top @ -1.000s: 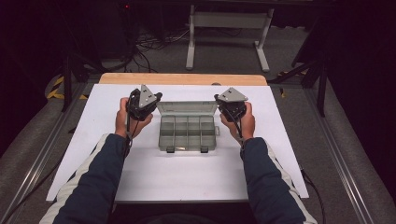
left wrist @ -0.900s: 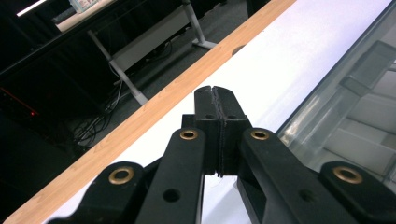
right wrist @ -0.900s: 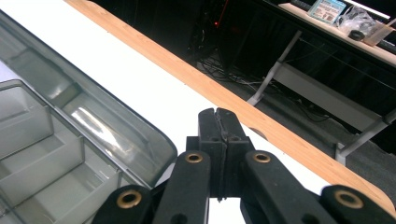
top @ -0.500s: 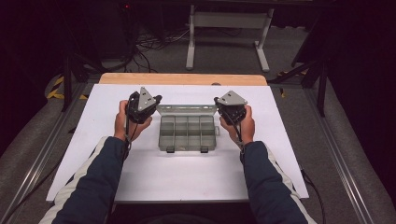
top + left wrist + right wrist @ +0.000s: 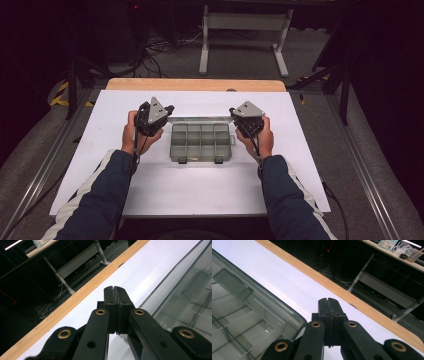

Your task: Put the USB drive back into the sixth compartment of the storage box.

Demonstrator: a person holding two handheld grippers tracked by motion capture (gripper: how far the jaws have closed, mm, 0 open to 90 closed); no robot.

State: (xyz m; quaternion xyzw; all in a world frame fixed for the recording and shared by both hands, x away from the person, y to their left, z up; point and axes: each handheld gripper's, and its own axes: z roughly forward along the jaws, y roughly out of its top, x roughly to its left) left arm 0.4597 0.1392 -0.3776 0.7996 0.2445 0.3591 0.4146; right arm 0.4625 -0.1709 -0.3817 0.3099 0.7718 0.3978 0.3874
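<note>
A clear plastic compartment box [image 5: 200, 142] sits open at the middle of the white table top [image 5: 200, 190]. Its lid [image 5: 200, 120] stands raised along the back edge. My left gripper [image 5: 169, 108] is at the lid's left back corner, my right gripper [image 5: 231, 110] at its right back corner. In the left gripper view the jaws [image 5: 115, 288] are pressed together with nothing between them, and the lid [image 5: 185, 290] lies just to their right. In the right gripper view the gripper [image 5: 328, 300] is shut and empty too, beside the lid's rounded corner [image 5: 287, 322].
A wooden strip [image 5: 195, 84] runs along the table's far edge. Beyond it are a dark floor with cables [image 5: 165, 47] and a grey metal stand [image 5: 245, 22]. Metal rails [image 5: 360, 165] flank the table. White surface lies bare in front of the box.
The lid shows as a thinner strip than a second ago, so it has tipped further up from lying back. Both hands have barely shifted and both grippers stay shut.
</note>
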